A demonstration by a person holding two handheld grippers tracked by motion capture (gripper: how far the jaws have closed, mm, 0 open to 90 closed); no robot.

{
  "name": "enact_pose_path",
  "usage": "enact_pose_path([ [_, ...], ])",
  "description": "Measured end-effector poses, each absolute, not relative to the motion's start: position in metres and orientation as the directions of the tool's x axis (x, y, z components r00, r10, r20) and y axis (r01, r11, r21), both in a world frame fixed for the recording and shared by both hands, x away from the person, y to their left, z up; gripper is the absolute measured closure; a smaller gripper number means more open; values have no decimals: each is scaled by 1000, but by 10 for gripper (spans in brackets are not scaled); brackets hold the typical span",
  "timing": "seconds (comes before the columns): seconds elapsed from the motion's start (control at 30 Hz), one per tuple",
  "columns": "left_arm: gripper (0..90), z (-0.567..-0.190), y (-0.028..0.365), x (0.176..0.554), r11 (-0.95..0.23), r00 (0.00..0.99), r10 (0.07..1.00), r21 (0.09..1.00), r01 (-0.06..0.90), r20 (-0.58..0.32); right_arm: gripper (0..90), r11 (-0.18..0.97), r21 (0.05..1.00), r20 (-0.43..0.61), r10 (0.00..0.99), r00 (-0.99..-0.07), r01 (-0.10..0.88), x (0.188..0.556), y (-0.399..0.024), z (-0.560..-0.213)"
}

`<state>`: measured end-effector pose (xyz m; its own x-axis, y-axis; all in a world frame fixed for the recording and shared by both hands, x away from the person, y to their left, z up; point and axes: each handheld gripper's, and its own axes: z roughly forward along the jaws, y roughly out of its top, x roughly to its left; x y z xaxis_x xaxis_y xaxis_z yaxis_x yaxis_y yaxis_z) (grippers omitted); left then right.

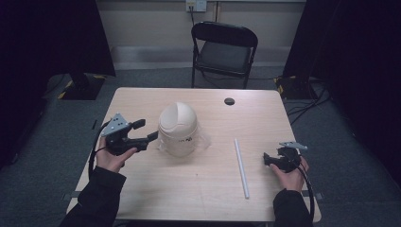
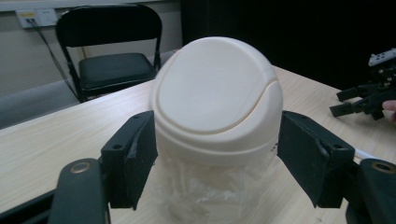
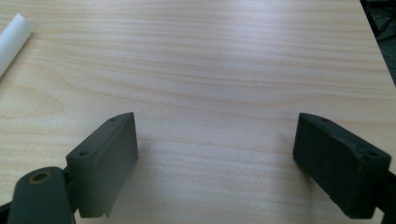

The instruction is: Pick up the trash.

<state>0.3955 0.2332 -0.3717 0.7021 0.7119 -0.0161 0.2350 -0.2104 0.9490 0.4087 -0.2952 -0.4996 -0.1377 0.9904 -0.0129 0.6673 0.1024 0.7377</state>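
Observation:
A small cream bin [image 1: 178, 126] with a domed swing lid stands near the middle of the table, and a clear plastic liner bunches out under its lid. My left gripper [image 1: 145, 130] hovers just left of the bin, open and pointing at it. In the left gripper view the bin [image 2: 217, 102] sits ahead between the spread jaws of the left gripper [image 2: 217, 154], with no pad touching it. My right gripper [image 1: 267, 158] rests low at the table's right side; its jaws stand open over bare wood [image 3: 215, 154]. A white tube [image 1: 241, 168] lies between the bin and the right gripper.
The wooden table [image 1: 142, 198] has a round cable hole [image 1: 229, 101] at the back. A black folding chair [image 1: 224, 52] stands behind it. Cables lie on the floor at the right [image 1: 307, 106]. One end of the white tube [image 3: 14, 39] shows in the right gripper view.

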Motion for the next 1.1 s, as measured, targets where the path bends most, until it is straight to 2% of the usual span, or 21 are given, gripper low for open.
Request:
enact_pose_path([
  [0.53, 267, -383, 192, 426, -256, 742, 670, 926, 277, -37, 132, 102, 737, -13, 991, -137, 668, 409, -295, -500],
  [1.1, 254, -396, 173, 438, -276, 757, 652, 914, 298, -50, 133, 99, 737, -14, 991, -132, 668, 408, -295, -500],
])
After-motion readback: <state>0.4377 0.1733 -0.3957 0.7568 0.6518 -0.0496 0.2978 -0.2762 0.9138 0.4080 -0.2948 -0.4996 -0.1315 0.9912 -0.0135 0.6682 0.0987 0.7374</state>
